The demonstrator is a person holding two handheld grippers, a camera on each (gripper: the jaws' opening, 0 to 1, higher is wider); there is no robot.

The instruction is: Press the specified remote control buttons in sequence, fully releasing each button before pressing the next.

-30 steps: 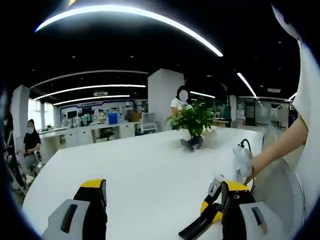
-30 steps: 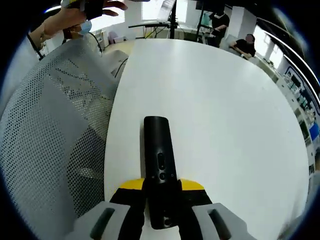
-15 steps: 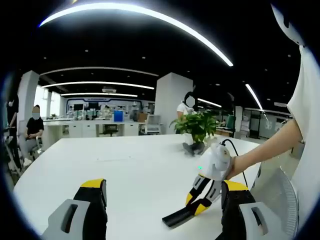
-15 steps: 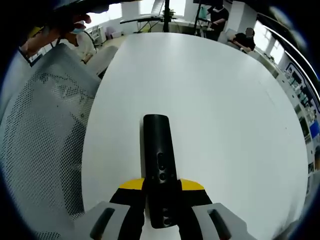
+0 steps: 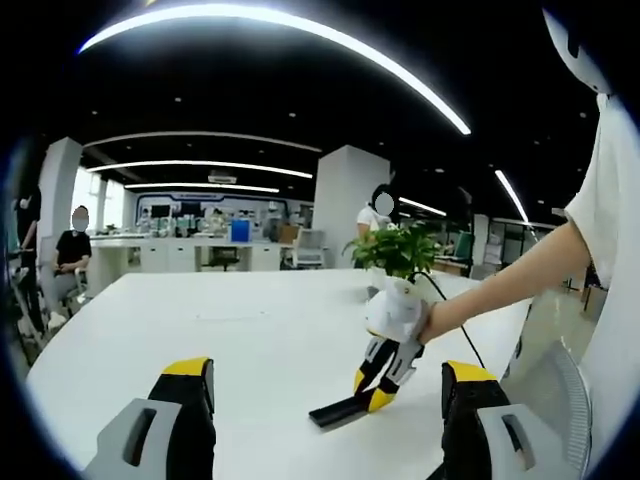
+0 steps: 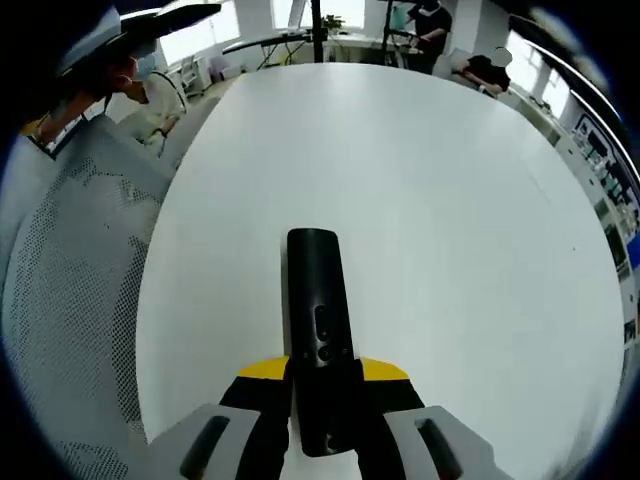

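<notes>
The right gripper point(image 6: 318, 385) is clamping the black remote control point(image 6: 316, 330) across its lower body, jaws closed on both long sides, the remote's far end pointing out over the white table point(image 6: 450, 200). In the right gripper view the button cluster is sitting just ahead of the yellow jaw tips, face up and unobstructed. A mesh chair back point(image 6: 70, 280) is standing off the table's edge on that side.

In the left gripper view the same right gripper point(image 5: 380, 365) is coming in from the right, held by the person's hand point(image 5: 430, 320), with the remote point(image 5: 335, 413) angling down so its tip looks to be at or just above the tabletop — contact can't be confirmed. The left gripper point(image 5: 325, 420) is hanging released, jaws spread wide and holding nothing, well apart from the remote. A potted plant point(image 5: 395, 250) is standing further back on the table.

Judgement on doing the press well: the right gripper should be keeping the remote steady and face up, ideally with its tip braced on the table. The left needs one jaw tip coming down squarely on a single button — not straddling two — then lifting clear before the next. The buttons are small and close-set, so a slow, vertical approach is called for.
</notes>
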